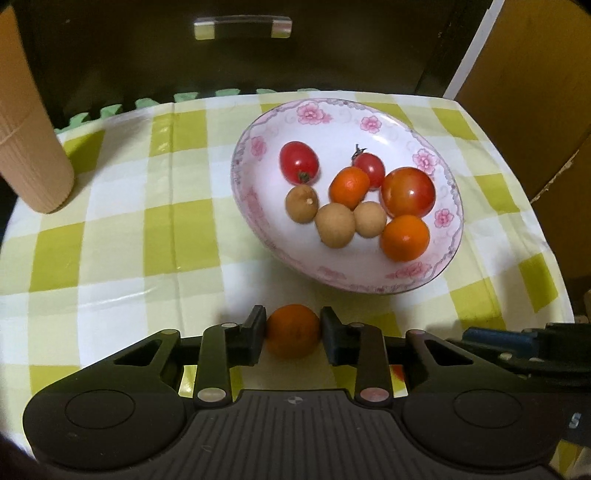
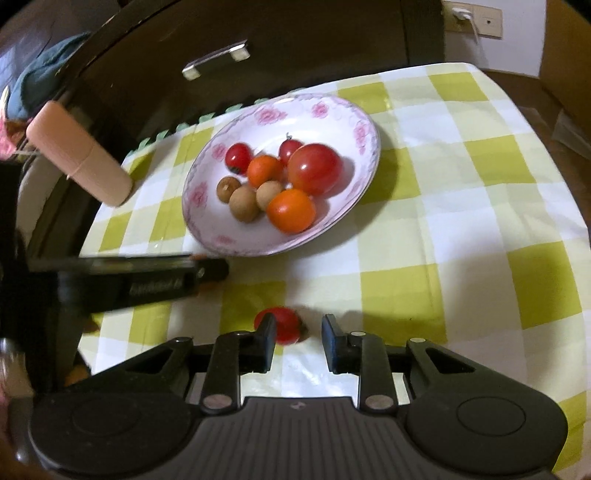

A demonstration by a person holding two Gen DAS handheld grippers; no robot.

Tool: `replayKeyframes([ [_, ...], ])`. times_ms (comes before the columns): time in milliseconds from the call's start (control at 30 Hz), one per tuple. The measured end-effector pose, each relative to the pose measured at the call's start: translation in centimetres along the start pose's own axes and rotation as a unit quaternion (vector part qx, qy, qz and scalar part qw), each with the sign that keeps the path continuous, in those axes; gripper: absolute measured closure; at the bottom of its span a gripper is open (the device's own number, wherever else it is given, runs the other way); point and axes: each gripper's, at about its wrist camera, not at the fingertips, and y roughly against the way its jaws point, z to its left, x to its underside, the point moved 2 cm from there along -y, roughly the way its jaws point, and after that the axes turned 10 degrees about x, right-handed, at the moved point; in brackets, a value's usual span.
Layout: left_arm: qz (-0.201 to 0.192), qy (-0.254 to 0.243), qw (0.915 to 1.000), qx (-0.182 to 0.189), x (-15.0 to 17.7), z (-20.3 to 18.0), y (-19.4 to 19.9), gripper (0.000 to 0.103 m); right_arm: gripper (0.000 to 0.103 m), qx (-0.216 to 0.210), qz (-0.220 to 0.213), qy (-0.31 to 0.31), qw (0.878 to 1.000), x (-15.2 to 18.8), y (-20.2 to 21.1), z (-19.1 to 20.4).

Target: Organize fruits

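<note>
Red tomato (image 2: 280, 326) (right wrist only).

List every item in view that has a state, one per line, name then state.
left gripper: shut on the small orange
small orange: gripped, outside the plate
right gripper: open, around nothing
cherry tomato: lying on the tablecloth, against the right gripper's left finger
plate: upright, holding eight fruits
drawer: shut
paper tube: standing on the tablecloth
</note>
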Motion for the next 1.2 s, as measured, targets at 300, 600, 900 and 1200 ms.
replayKeyframes([
  [300,0.014,-0.006,0.9999,0.000,2.4,0.5,3.0,0.063,0.077,-0.007,0.000,-0.024,1.000,0.1,1.0,-0.2],
  [600,0.026,-0.006,0.9995,0.018,3.8,-0.1,3.3,0.063,0.076,-0.012,-0.004,-0.043,0.999,0.9,1.9,-0.3],
  [900,0.027,0.001,0.9994,0.023,4.2,0.4,3.0,0.062,0.071,-0.036,0.023,-0.058,0.997,0.8,-0.9,-0.3],
  [1200,0.019,0.002,0.9997,0.015,4.2,0.4,3.3,0.055,0.071,-0.063,0.045,-0.065,0.995,2.1,1.9,-0.6],
])
